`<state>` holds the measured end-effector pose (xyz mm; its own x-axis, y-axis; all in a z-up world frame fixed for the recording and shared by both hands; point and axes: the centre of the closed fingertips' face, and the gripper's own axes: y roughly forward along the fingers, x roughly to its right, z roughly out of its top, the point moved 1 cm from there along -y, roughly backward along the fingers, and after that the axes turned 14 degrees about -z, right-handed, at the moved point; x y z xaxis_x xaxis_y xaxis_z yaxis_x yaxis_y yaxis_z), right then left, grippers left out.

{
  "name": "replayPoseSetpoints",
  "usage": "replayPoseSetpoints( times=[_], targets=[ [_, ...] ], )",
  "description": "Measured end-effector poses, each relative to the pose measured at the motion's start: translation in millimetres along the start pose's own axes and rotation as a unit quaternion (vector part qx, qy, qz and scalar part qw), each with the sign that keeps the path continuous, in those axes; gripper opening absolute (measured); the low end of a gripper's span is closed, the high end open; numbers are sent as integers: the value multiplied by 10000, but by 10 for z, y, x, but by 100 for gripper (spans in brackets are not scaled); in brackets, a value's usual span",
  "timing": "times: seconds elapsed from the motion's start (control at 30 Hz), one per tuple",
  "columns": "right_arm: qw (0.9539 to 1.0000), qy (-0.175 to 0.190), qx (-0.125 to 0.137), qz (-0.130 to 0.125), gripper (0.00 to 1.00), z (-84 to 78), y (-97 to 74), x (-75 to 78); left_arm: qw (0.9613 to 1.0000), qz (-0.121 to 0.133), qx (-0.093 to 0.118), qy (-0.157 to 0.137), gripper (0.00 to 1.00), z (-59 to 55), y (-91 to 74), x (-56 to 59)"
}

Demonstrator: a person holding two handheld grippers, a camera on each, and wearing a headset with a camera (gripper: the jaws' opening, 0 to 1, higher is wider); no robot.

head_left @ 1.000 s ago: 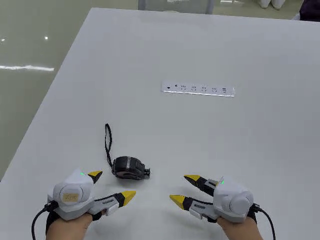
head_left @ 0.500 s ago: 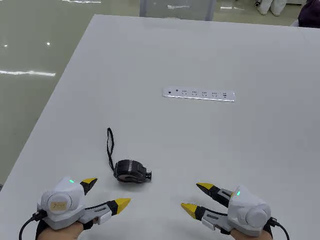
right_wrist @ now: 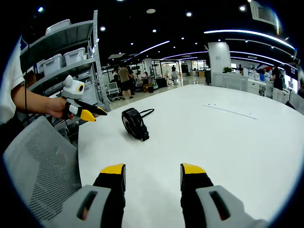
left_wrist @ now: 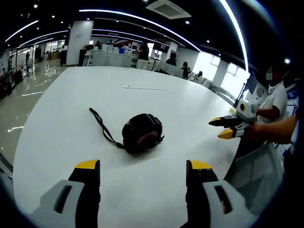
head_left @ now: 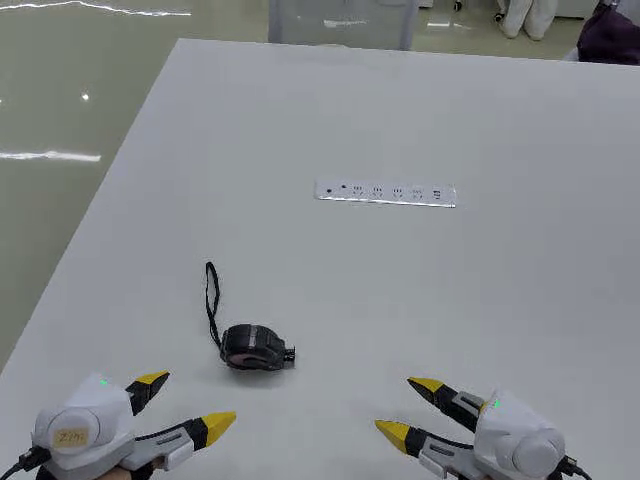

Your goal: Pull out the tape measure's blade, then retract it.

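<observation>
Tape measure (head_left: 255, 348): on the counter (head_left: 420, 290), near-left, blade in, strap (head_left: 211, 300) trailing far.
Left gripper (head_left: 190, 401): fingers apart, empty; we hover just near of it.
Right gripper (head_left: 405, 407): fingers apart, empty.
Handling: we reckon a rigid, hefty case; clamp the body, pinch the hook tab (head_left: 290, 353) on its right.

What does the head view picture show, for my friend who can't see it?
A black tape measure with its blade in lies on a white table, its strap trailing away. The open left claw and open right claw, yellow-tipped, sit near the bottom, touching nothing. A white power strip lies farther back.
</observation>
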<state>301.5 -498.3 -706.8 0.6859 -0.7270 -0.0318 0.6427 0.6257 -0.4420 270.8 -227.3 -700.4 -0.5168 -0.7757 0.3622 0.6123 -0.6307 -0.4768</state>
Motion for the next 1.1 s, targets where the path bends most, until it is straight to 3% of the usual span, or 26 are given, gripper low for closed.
replayPoseSetpoints(
  times=[0.53,1.1],
  targets=[
    [9999,38,-5,-158,47,-37,-201,28,9999,83,52,-47,72,-107,-219,-25],
    [9994,30,-20,-350,51,-25,-444,89,9999,117,111,-60,72,-119,-405,8]
  ],
)
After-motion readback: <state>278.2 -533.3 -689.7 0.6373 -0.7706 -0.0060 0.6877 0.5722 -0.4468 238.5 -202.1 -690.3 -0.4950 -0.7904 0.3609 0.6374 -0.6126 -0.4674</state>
